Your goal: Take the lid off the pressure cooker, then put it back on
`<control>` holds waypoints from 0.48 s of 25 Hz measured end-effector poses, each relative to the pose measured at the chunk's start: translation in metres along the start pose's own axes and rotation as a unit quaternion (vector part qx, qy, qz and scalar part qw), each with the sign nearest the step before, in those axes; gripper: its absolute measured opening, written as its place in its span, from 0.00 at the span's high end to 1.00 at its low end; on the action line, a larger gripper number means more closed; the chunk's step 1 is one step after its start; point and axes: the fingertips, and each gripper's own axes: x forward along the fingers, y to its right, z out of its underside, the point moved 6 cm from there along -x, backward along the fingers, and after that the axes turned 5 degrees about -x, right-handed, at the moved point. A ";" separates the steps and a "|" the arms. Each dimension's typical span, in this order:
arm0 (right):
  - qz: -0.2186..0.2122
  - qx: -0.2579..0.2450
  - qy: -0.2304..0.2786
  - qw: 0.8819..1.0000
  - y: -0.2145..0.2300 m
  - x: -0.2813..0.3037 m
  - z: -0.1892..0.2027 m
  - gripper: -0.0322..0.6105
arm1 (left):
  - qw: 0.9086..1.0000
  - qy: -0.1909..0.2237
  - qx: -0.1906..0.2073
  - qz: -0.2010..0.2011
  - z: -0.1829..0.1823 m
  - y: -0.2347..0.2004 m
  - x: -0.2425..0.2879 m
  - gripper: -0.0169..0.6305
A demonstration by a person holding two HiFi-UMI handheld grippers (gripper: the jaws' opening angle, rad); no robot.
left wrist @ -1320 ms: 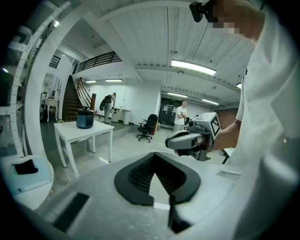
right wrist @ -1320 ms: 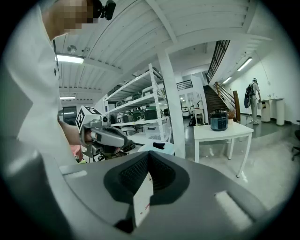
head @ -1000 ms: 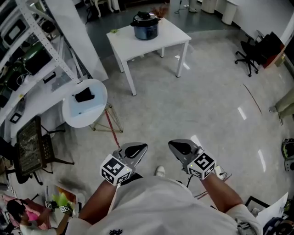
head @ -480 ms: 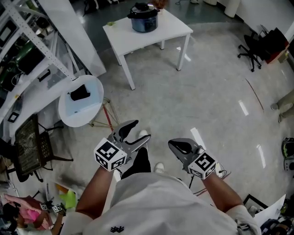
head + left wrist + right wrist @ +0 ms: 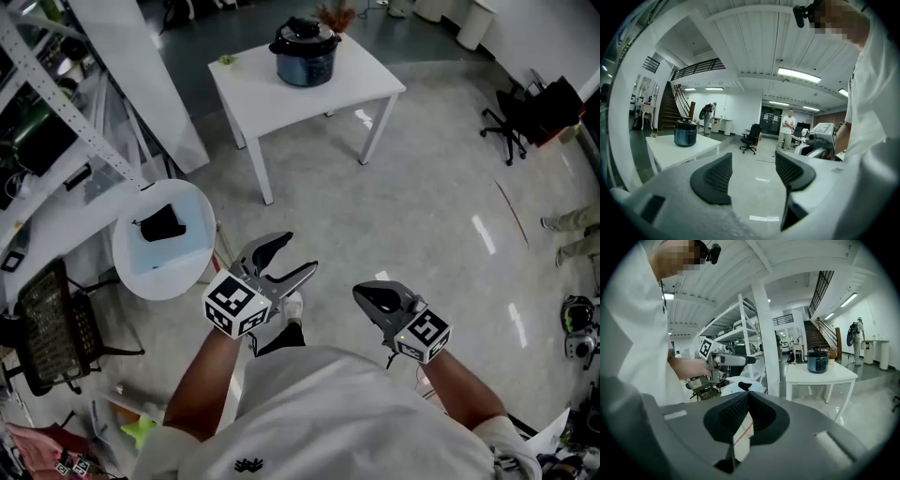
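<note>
Floor (image 5: 422, 216): pale and glossy, with streaks of ceiling light on it; it fills most of the room between the person and the table.
Shelving rack (image 5: 56, 103): white metal, along the left side, crowded with gear I cannot make out.
Person holding the grippers (image 5: 328, 412): white shirt, both forearms stretched forward over the floor, well apart from the table.
White table (image 5: 281, 98): square, four legs, at the far end of the open floor.
Round side table (image 5: 164, 267): white, low, just beside the rack, between the person and the white table.
Office chair (image 5: 514, 117): black, off to the right near the wall.
Bystander (image 5: 789, 131): stands far back in the left gripper view, arms folded.
Pressure cooker (image 5: 306, 61): dark blue, upright near the far edge of the white table.
Lid (image 5: 302, 36): black, seated on top of the cooker.
Left gripper (image 5: 295, 255): held out over the floor; its jaws have just been opening and stand wide apart, with only floor between them.
Right gripper (image 5: 364, 292): held out beside the left one, apart from it; its jaws are pressed together at the tips, nothing between them.
Black item (image 5: 161, 223): lies on the round side table.
Green scrap (image 5: 225, 60): small, on the white table's left corner, apart from the cooker.
</note>
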 end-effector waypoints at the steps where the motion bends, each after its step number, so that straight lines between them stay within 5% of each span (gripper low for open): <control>1: 0.000 -0.005 -0.002 1.000 0.009 0.013 -0.010 0.93 | 1.000 0.002 0.000 0.001 -0.005 -0.015 0.000 0.52; 12: 0.014 -0.001 0.017 1.000 0.092 0.115 -0.061 0.93 | 1.000 -0.009 0.009 0.001 -0.038 -0.137 0.013 0.54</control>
